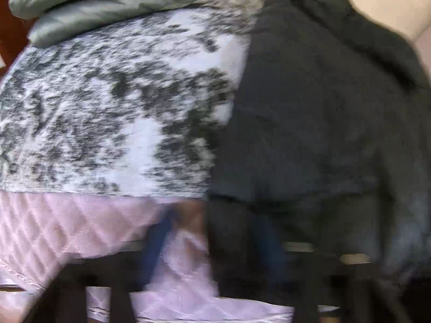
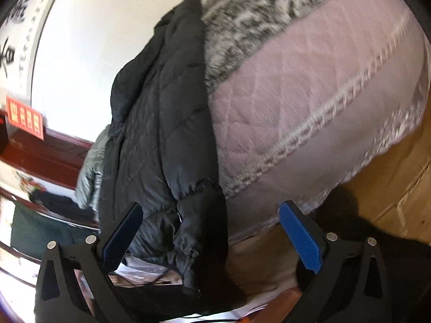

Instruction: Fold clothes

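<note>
A black quilted jacket (image 1: 317,113) lies on the bed, its lower part hanging over the bed's edge. In the left wrist view my left gripper (image 1: 212,231) is badly blurred. Its blue fingers (image 1: 159,242) stand apart at the jacket's hem; whether they hold cloth I cannot tell. In the right wrist view the jacket (image 2: 167,123) drapes down the bed's side, a sleeve hanging between the fingers. My right gripper (image 2: 212,239) is open, its blue pads (image 2: 301,239) wide apart around the sleeve end, not touching it.
The bed has a grey-and-white mottled blanket (image 1: 113,107) over a pink quilted cover (image 2: 309,94). A grey-green padded garment (image 1: 89,2) lies folded at the far end. A dark red wooden frame (image 2: 51,153), white wall and brown floor (image 2: 398,183) surround the bed.
</note>
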